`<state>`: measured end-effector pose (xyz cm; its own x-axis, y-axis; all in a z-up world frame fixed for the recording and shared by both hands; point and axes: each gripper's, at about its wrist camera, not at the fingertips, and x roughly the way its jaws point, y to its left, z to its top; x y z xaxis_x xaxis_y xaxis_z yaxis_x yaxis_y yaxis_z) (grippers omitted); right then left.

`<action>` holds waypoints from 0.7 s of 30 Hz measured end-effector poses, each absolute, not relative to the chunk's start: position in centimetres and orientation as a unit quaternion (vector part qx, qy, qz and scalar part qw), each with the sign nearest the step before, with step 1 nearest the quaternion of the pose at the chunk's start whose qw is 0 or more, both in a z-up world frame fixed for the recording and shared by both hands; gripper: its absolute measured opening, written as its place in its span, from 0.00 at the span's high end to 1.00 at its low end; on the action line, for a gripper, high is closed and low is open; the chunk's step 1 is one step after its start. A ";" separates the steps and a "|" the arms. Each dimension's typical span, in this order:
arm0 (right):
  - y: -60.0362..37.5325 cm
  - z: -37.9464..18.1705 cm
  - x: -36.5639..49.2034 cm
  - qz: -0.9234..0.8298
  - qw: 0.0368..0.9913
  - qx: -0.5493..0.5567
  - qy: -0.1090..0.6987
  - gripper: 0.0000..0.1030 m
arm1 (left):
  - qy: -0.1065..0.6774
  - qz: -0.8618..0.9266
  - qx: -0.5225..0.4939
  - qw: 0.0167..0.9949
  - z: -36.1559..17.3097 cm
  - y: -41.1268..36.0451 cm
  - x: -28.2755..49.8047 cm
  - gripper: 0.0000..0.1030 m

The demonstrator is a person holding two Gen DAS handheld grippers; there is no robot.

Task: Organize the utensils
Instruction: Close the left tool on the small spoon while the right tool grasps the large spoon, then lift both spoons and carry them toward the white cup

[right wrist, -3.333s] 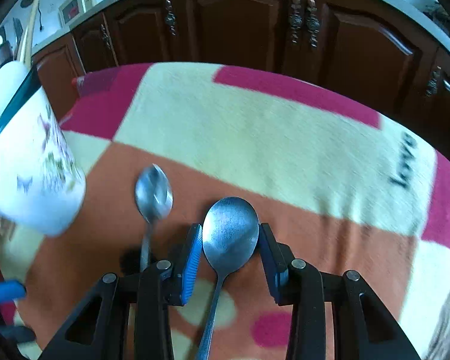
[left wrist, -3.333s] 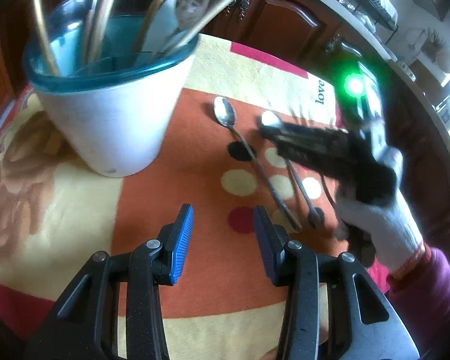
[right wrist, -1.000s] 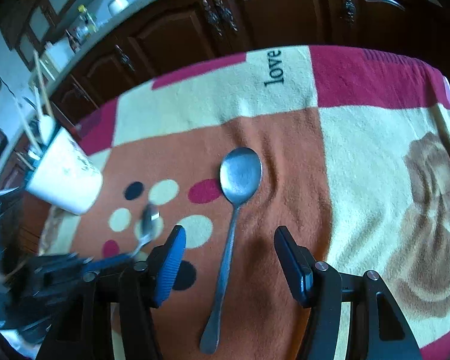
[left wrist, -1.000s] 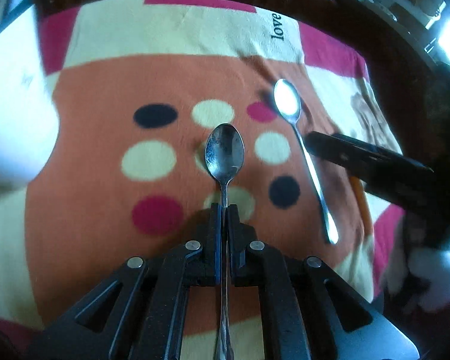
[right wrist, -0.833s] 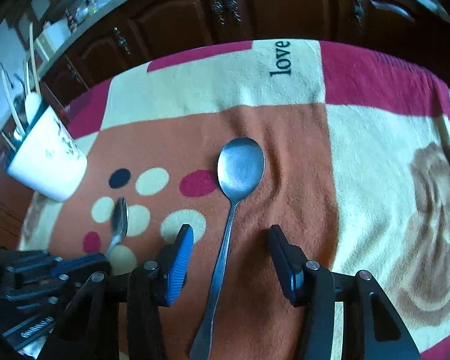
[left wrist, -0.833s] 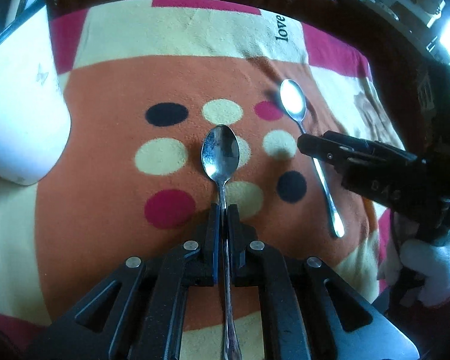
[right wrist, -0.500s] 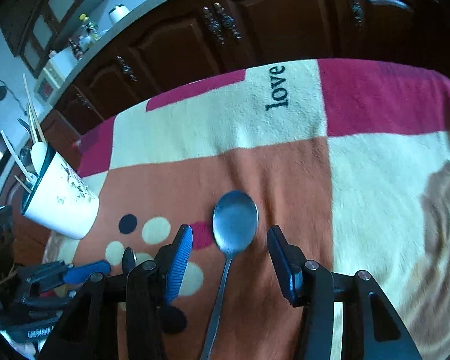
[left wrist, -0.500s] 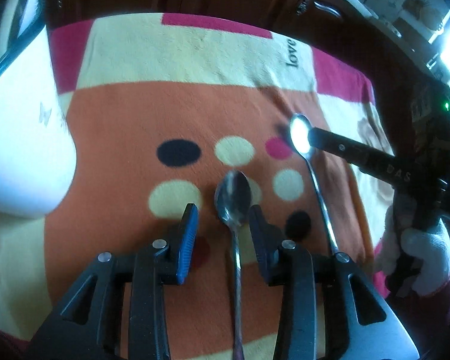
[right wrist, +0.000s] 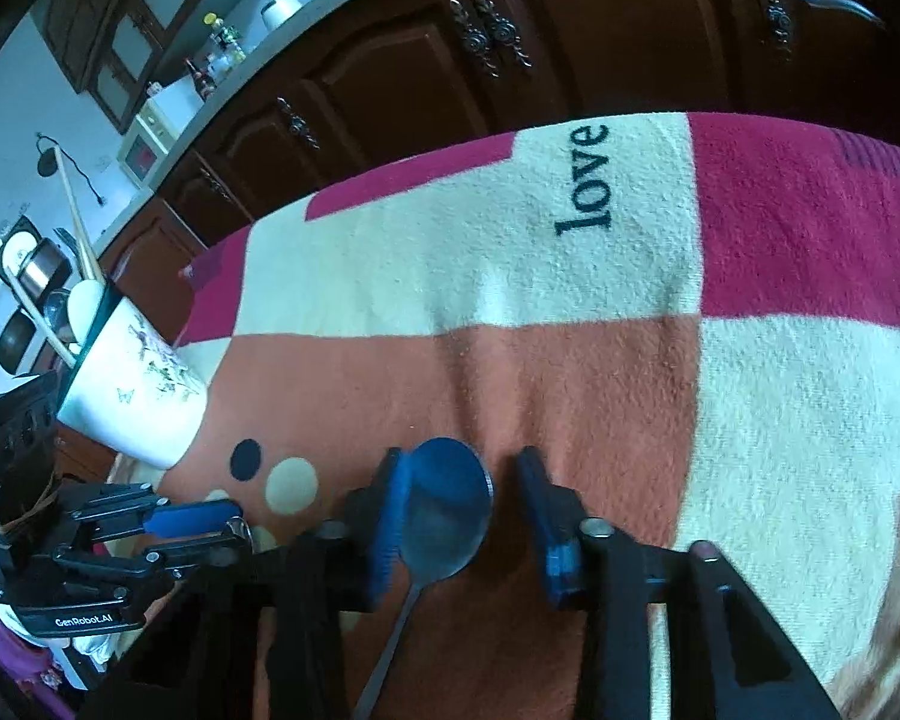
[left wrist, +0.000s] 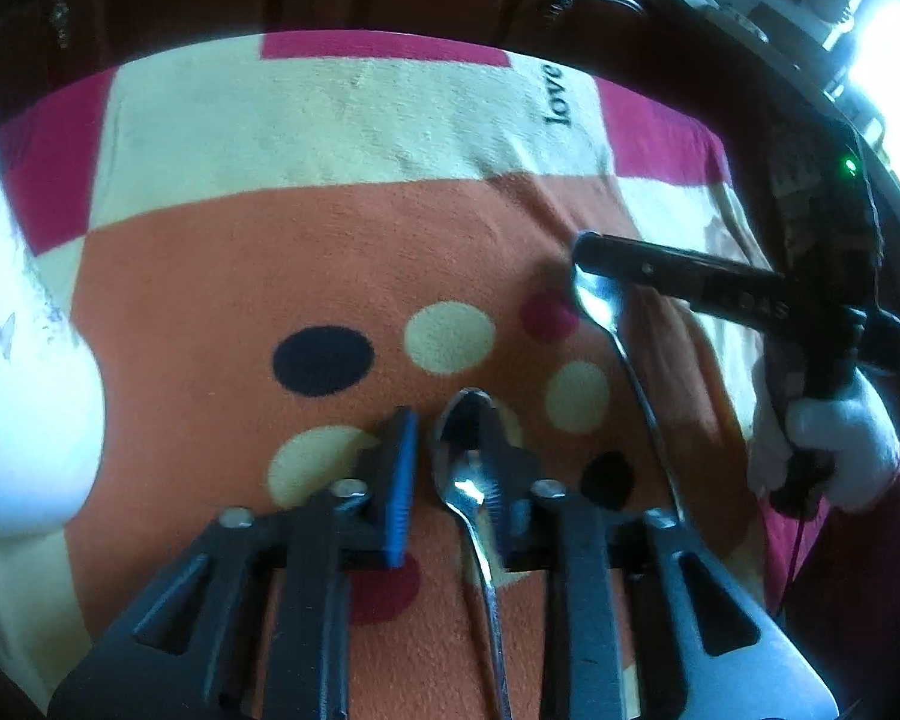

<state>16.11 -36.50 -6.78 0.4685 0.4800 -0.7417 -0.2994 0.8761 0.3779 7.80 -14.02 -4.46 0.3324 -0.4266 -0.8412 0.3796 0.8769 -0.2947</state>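
Left gripper [left wrist: 447, 468] is spread open, a small spoon [left wrist: 465, 468] lying between its fingers on the orange patch of the towel [left wrist: 330, 132]. Right gripper [right wrist: 459, 516] is also released, a larger spoon [right wrist: 444, 510] seen flat between its fingers (bowl close to the left pad). A white cup [right wrist: 132, 402] holding utensils stands at the towel's left edge.

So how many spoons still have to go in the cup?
Some utensils already stand in the white cup. Two spoons are left on the blanket. The small spoon lies between the open left gripper fingers, and the big spoon lies between the open right gripper fingers. Neither is gripped or lifted yet, so both still need picking up and dropping in.
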 end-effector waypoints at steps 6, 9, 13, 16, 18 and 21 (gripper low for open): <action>-36.7 -6.2 14.3 0.210 0.854 0.081 0.469 0.94 | 0.520 -0.258 0.001 0.814 -4.0 -14.8 7.3 0.98; -36.9 -5.3 12.6 0.208 0.860 0.082 0.459 0.95 | 0.519 -0.250 -0.011 0.817 -3.6 -14.2 6.9 0.98; -37.1 -4.6 11.8 0.203 0.864 0.086 0.452 0.95 | 0.517 -0.244 -0.020 0.820 -3.2 -13.5 6.1 0.98; -37.9 -4.7 12.3 0.193 0.870 0.101 0.443 0.94 | 0.521 -0.235 -0.033 0.820 -3.3 -12.9 5.7 0.98; -38.3 -5.0 13.0 0.200 0.865 0.119 0.445 0.84 | 0.523 -0.232 -0.038 0.820 -3.4 -12.6 5.5 0.98; -37.9 -5.4 13.9 0.211 0.866 0.100 0.443 0.73 | 0.528 -0.227 -0.045 0.817 -3.7 -12.4 5.4 0.98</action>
